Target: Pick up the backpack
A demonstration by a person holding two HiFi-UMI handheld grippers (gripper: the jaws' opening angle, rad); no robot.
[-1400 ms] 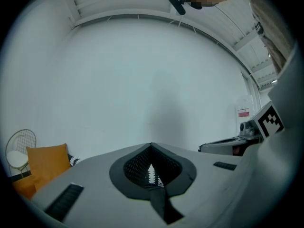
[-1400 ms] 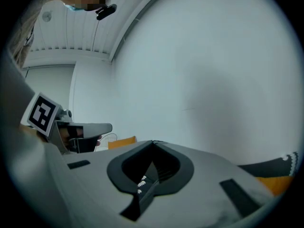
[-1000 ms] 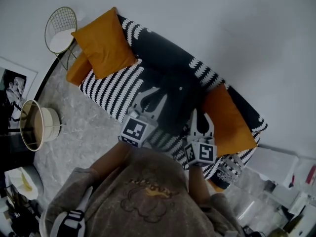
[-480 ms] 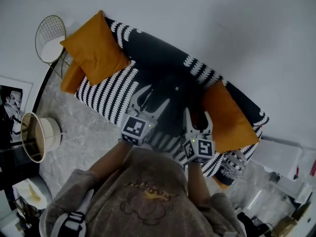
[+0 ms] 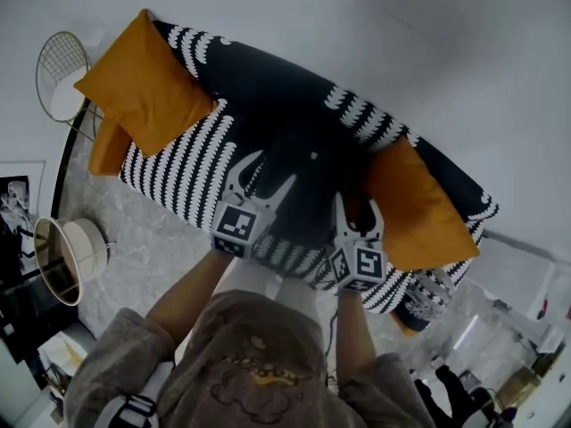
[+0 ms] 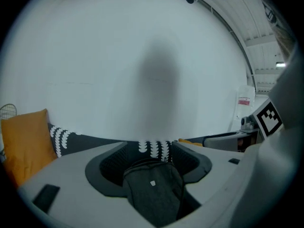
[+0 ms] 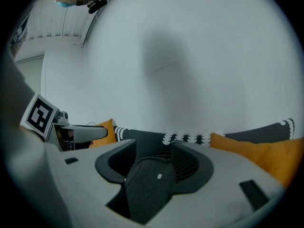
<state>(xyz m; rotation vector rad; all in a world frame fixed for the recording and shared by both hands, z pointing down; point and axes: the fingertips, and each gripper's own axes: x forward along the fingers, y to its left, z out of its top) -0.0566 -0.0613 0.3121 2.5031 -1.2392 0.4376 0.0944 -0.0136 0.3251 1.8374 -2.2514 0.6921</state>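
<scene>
Left tongs (image 5: 272,169) and right tongs (image 5: 357,205): both gape wide. The jaws have just been opening, and the pads press on nothing. Each gripper view shows the dark backpack (image 5: 308,166) in the gap between its jaws, not yet clamped.

The backpack sits mid-seat on the striped sofa (image 5: 187,163), apparently propped against the backrest. One orange cushion (image 5: 143,83) lies well off to its left; a second orange cushion (image 5: 419,208) is just beside it.

Step in hand, by my reckoning: the approach, before any grasp. The next move calls for setting both pairs of jaws onto the pack, then closing them together.

Backpack looks shut; contents unseen. Round open drum (image 5: 64,255) on the floor: inside indistinct.
</scene>
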